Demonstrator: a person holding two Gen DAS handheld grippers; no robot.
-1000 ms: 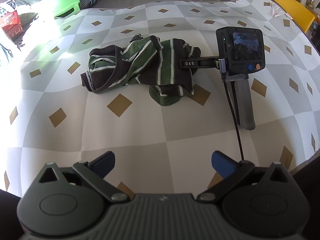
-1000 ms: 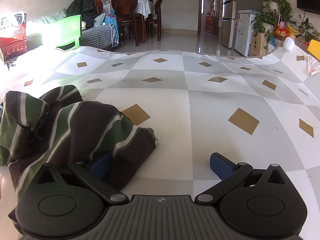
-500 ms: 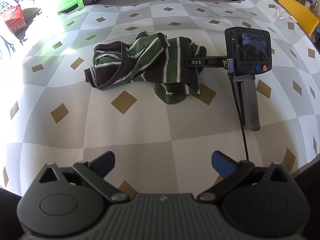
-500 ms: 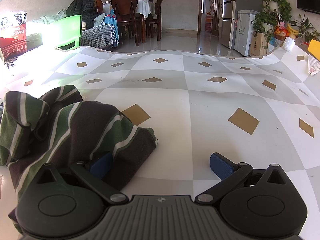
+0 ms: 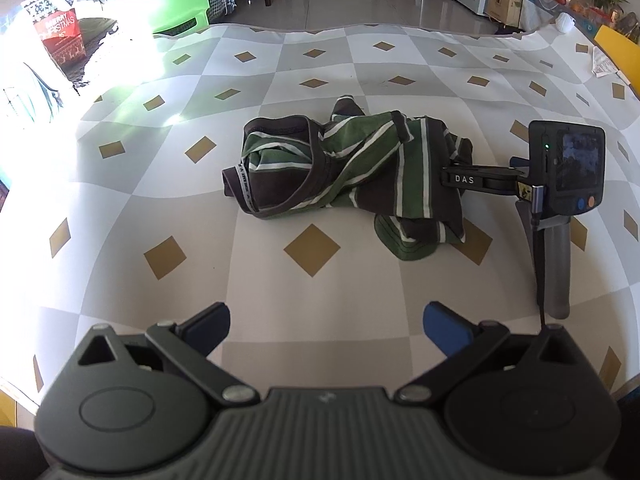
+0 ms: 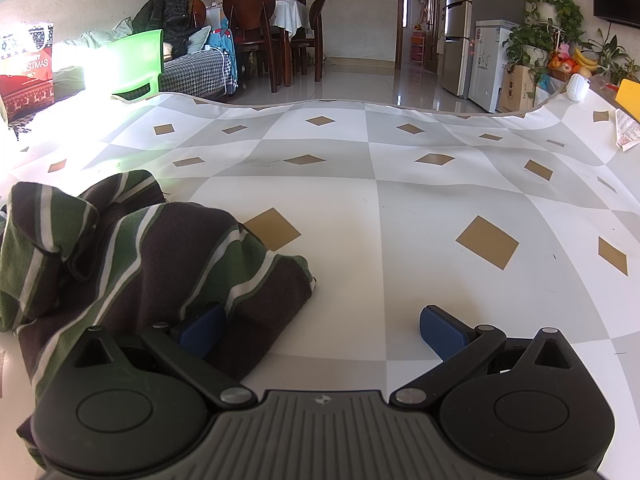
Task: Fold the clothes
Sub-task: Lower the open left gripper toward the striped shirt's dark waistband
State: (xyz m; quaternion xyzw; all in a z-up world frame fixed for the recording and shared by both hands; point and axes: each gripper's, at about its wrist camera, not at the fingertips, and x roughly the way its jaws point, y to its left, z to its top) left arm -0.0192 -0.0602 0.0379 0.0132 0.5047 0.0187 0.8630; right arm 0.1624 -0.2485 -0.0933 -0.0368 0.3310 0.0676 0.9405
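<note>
A crumpled garment with dark brown, green and white stripes (image 5: 348, 172) lies in the middle of the checkered table. My left gripper (image 5: 326, 326) hovers open near the table's front edge, well short of the garment, with nothing between its fingers. In the left wrist view the right gripper's body (image 5: 564, 172) rests on the table at the garment's right side, its front end tucked under the cloth. In the right wrist view my right gripper (image 6: 320, 330) stands open; the garment (image 6: 132, 252) drapes over its left finger (image 6: 200, 330), while the right finger (image 6: 444, 330) sits on bare cloth-covered table.
The tablecloth (image 5: 312, 248) has grey, white and tan diamonds. A green chair (image 6: 136, 64) and a red bag (image 6: 26, 68) stand beyond the far left edge. A yellow board (image 5: 616, 48) and a paper slip (image 6: 626, 130) lie at the far right. Dining chairs and a fridge stand farther back.
The left gripper has drawn back and tilted up, so the garment sits farther away and lower in its view. The right gripper has not moved.
</note>
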